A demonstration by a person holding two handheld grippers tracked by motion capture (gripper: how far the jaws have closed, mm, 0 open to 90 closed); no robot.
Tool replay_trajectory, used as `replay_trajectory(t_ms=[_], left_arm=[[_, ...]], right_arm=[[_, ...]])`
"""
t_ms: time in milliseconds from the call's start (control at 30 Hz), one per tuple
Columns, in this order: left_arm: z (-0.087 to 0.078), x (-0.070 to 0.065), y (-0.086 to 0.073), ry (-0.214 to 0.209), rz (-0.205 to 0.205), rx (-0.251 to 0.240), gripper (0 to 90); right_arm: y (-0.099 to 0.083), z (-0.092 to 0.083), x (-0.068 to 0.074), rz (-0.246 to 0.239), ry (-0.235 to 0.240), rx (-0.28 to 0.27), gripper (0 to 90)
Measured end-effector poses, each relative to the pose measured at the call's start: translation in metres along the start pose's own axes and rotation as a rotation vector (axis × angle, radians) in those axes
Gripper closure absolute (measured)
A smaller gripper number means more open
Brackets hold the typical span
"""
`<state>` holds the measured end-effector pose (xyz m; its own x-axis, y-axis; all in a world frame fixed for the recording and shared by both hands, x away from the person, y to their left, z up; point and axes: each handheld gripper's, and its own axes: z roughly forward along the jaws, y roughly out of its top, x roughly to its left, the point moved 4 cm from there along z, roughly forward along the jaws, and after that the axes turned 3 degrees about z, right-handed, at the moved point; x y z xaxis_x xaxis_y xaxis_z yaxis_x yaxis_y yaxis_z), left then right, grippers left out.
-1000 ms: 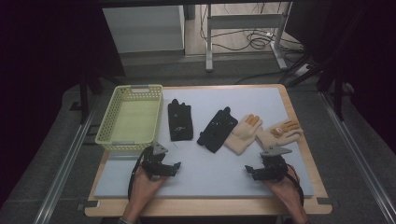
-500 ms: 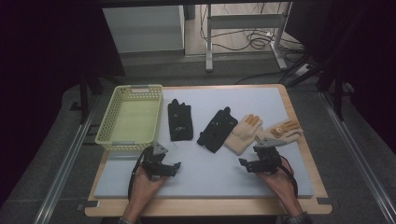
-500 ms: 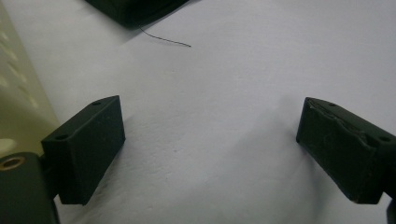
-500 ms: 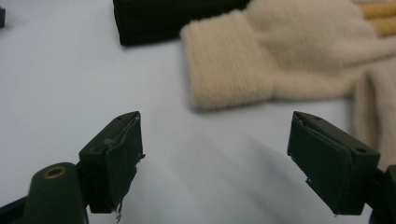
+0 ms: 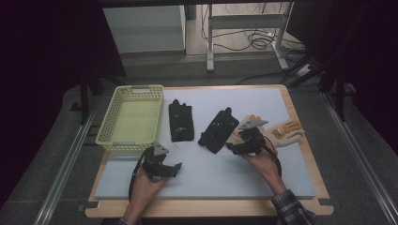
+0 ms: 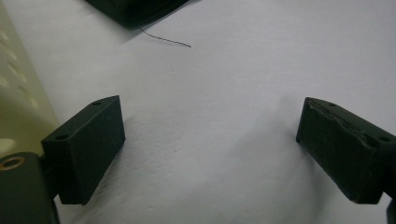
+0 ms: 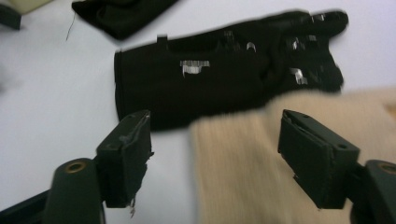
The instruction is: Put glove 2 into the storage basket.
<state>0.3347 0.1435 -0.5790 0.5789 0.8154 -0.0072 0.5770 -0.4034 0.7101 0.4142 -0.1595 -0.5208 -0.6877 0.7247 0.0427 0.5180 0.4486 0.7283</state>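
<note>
Right gripper [image 7: 215,163] over cuff of tan knit glove [image 7: 261,158], jaws apart, just been closing, nothing clenched. Left gripper [image 6: 210,149] released over white tabletop [image 6: 224,84].

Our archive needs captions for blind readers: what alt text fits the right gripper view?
The right gripper, its two black jaws apart, hovers over the cuff of a tan glove on a white mat. The tan glove overlaps a black glove with silver markings; another dark glove lies at the top edge.
</note>
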Motion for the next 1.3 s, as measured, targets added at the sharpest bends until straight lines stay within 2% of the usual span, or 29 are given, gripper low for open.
replay_trajectory(t_ms=[67,100,167,333,400,500,600,667,733,767,800,833,867,900,933,1033,1133,1233,1300], left_arm=[[0.000,0.000,0.000,0.000,0.000,0.000,8.1],[0.000,0.000,0.000,0.000,0.000,0.000,8.1],[0.000,0.000,0.000,0.000,0.000,0.000,8.1],[0.000,0.000,0.000,0.000,0.000,0.000,8.1],[0.000,0.000,0.000,0.000,0.000,0.000,8.1],[0.000,0.000,0.000,-0.001,0.000,0.000,8.1],[0.000,0.000,0.000,-0.001,0.000,0.000,8.1],[0.000,0.000,0.000,-0.001,0.000,0.000,8.1],[0.000,0.000,0.000,-0.001,0.000,0.000,8.1],[0.000,0.000,0.000,-0.001,-0.003,0.001,8.0],[0.000,0.000,0.000,-0.001,-0.003,0.001,8.0],[0.000,0.000,0.000,-0.001,-0.003,0.001,8.0],[0.000,0.000,0.000,-0.002,-0.001,0.001,8.0],[0.000,0.000,0.000,-0.002,-0.001,0.001,8.0],[0.000,0.000,0.000,-0.002,-0.001,0.001,8.0],[0.000,0.000,0.000,-0.002,-0.001,0.001,8.1],[0.000,0.000,0.000,-0.001,-0.003,0.001,8.0],[0.000,0.000,0.000,-0.001,-0.004,0.001,8.1],[0.000,0.000,0.000,-0.001,-0.004,0.001,8.1]], right_arm=[[0.005,0.003,0.000,-0.001,0.001,0.002,27.6],[0.015,0.012,0.000,-0.003,-0.002,0.010,31.1],[0.023,0.019,0.000,-0.013,-0.006,0.013,34.7],[0.039,0.042,-0.008,0.000,-0.048,0.037,38.5],[0.043,0.052,-0.013,0.006,-0.071,0.049,35.4],[0.048,0.067,-0.019,0.019,-0.098,0.073,25.8],[0.048,0.082,-0.022,0.003,-0.133,0.107,23.1],[0.046,0.091,-0.022,0.005,-0.133,0.138,23.6],[0.047,0.092,-0.020,-0.004,-0.147,0.139,34.7],[0.047,0.090,-0.018,-0.003,-0.122,0.144,51.6],[0.047,0.090,-0.018,-0.003,-0.122,0.144,51.6],[0.047,0.090,-0.015,0.006,-0.103,0.137,55.5],[0.045,0.088,-0.013,-0.001,-0.099,0.131,71.8],[0.045,0.088,-0.013,-0.001,-0.099,0.131,71.8],[0.045,0.087,-0.012,-0.013,-0.108,0.140,80.4],[0.046,0.086,-0.011,-0.023,-0.115,0.137,81.9],[0.048,0.081,-0.008,-0.052,-0.110,0.122,82.8],[0.051,0.069,-0.001,-0.054,-0.063,0.086,82.8],[0.053,0.059,0.007,-0.079,-0.044,0.069,82.8]])
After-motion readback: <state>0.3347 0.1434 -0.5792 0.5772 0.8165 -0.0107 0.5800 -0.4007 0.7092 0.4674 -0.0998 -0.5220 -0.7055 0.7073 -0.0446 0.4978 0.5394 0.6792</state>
